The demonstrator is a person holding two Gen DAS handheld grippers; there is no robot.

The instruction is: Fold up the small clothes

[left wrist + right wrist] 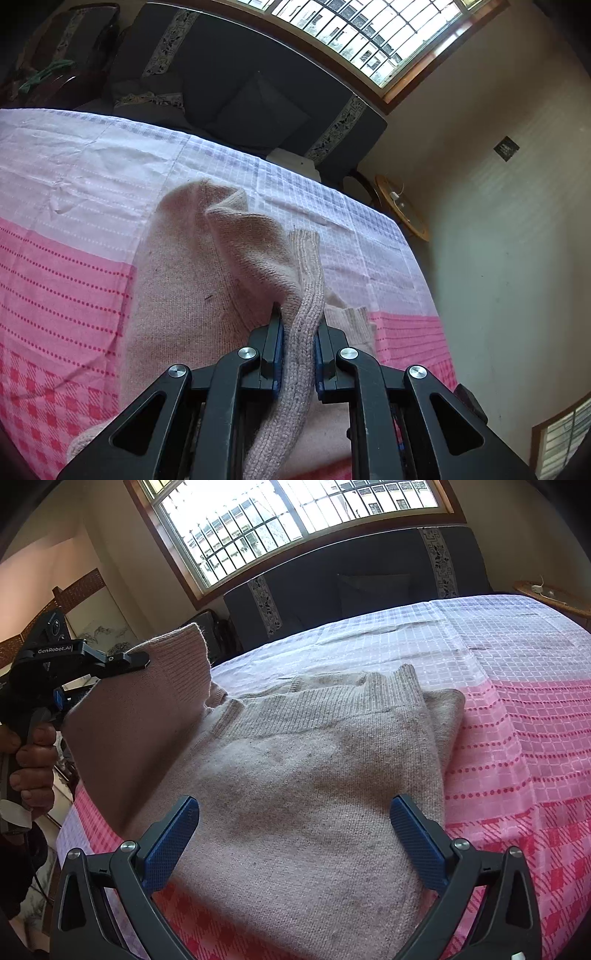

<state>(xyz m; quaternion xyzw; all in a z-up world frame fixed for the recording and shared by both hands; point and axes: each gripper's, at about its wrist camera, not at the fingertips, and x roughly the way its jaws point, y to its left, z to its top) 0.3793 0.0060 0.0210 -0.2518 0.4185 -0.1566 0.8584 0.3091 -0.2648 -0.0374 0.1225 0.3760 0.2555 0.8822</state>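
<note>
Left gripper (pixel 298 332): clamped on a ribbed knit edge of the pale pink sweater (pixel 295 775), the fabric pinched between its blue pads (pixel 277 354) and running down through the black frame. From the right wrist camera the same gripper (pixel 142 661) is raised at the left of the bed, held in a person's hand (pixel 27 760), with a panel of the sweater hanging taut from it.

Right gripper (pixel 295 834): jaws wide apart, nothing between them, poised just above the near part of the sweater; both blue textured fingers (pixel 170 845) are in view.

Bedsheet (pixel 517 709): pink, red and white checked and dotted cloth covering the surface, creased in the pale upper area.

Sweater: lies across the middle of the sheet, its body flat, the far right edge doubled over in layers; the left side is lifted off the sheet by the left gripper. Small dark flecks show on the knit.

Sofa (pixel 369 576): dark, with patterned light bands, directly behind the far edge of the sheet.

Window (pixel 280 513): barred, bright with daylight, above the sofa.

Side table (pixel 402 210): round, wooden-rimmed, beside the sofa's end, with a small white object on top, too small to identify.

Green cloth (pixel 44 75): draped on dark furniture at the far left in the left wrist view.
</note>
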